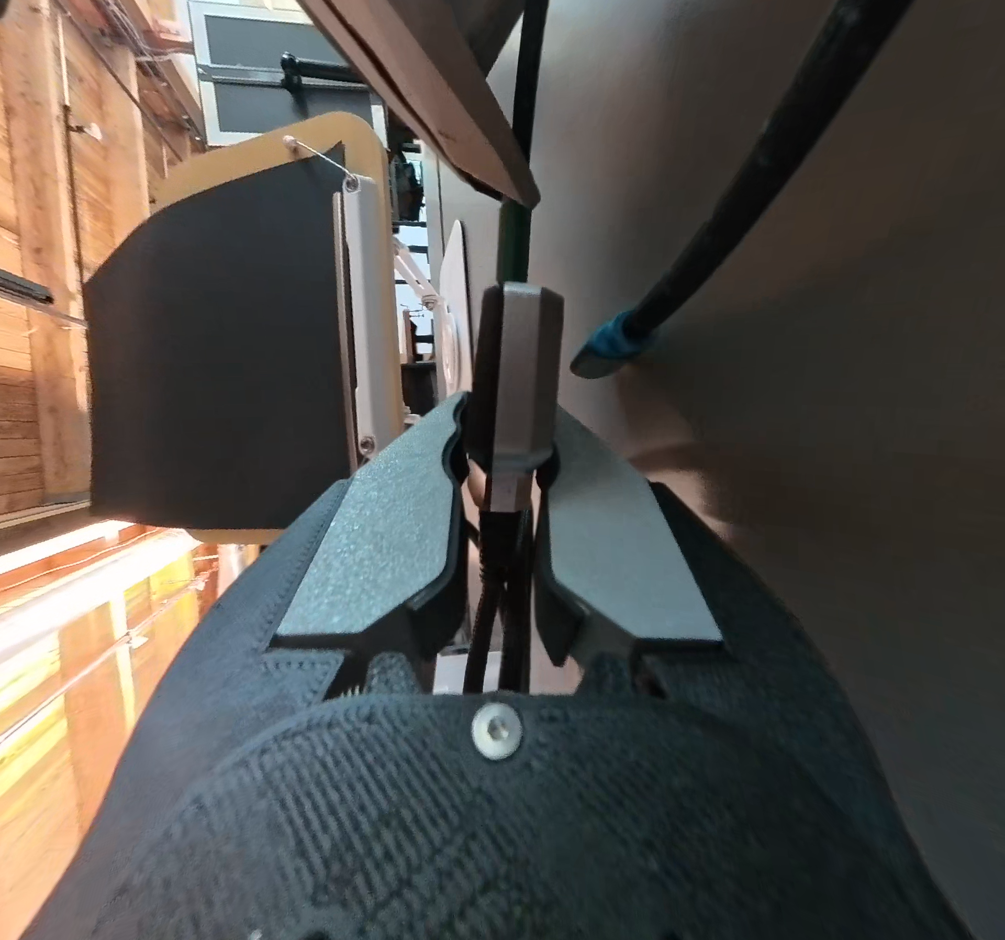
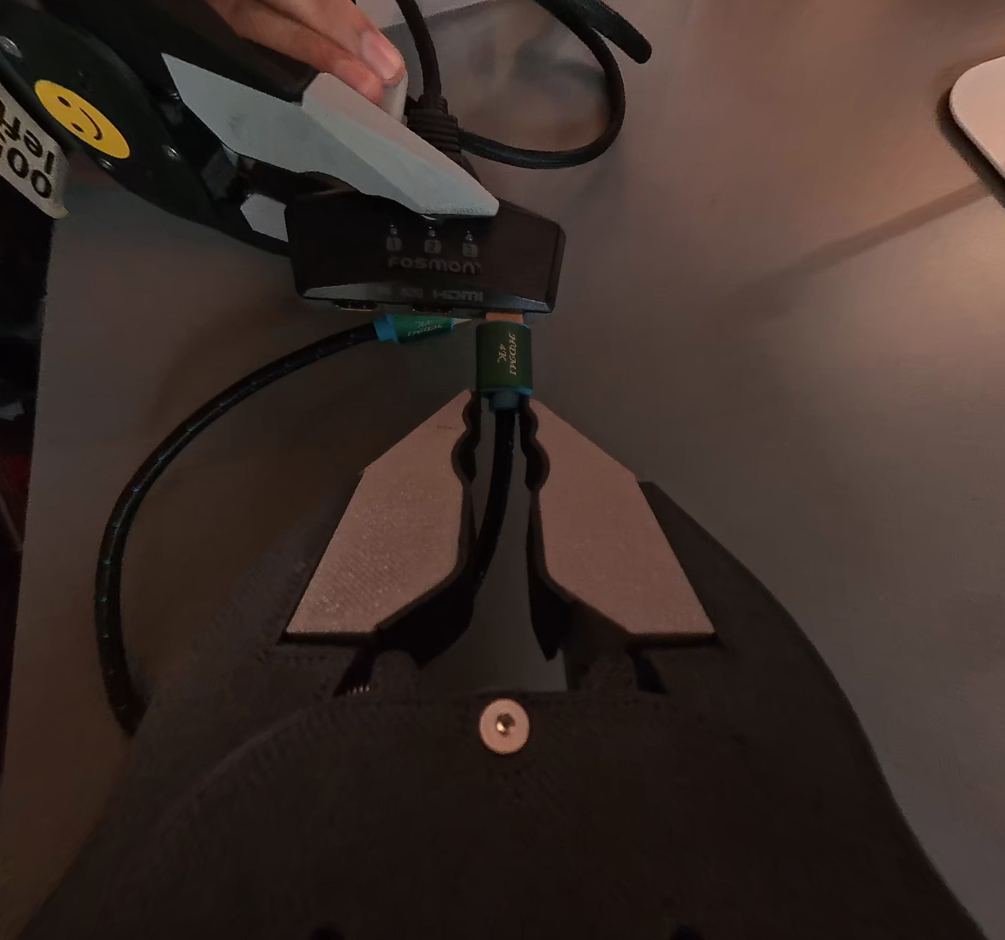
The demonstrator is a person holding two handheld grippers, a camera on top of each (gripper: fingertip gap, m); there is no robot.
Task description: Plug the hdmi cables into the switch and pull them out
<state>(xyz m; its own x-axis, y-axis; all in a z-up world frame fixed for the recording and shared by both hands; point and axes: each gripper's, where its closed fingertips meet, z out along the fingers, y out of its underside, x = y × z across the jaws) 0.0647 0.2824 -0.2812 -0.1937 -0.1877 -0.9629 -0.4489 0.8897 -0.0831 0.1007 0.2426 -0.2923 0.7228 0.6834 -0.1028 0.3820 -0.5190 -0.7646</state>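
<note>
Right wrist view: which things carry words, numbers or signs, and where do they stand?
I do not copy the writing; these things bear it:
Black switch: pale print on the top and the front edge.
Green plug at the port: pale lettering along its shell.
Second green plug: small lettering.
Left gripper: yellow round sticker, white label with dark print.

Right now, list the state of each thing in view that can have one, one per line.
Switch: clamped in the left tool, lifted off the table.
Green HDMI plug: gold tip at the switch's right port, partly in; right tool shut on its blue collar.
Second green plug: unplugged, lying below the switch.
Left and middle ports: empty.
Rear cable: plugged in.
</note>
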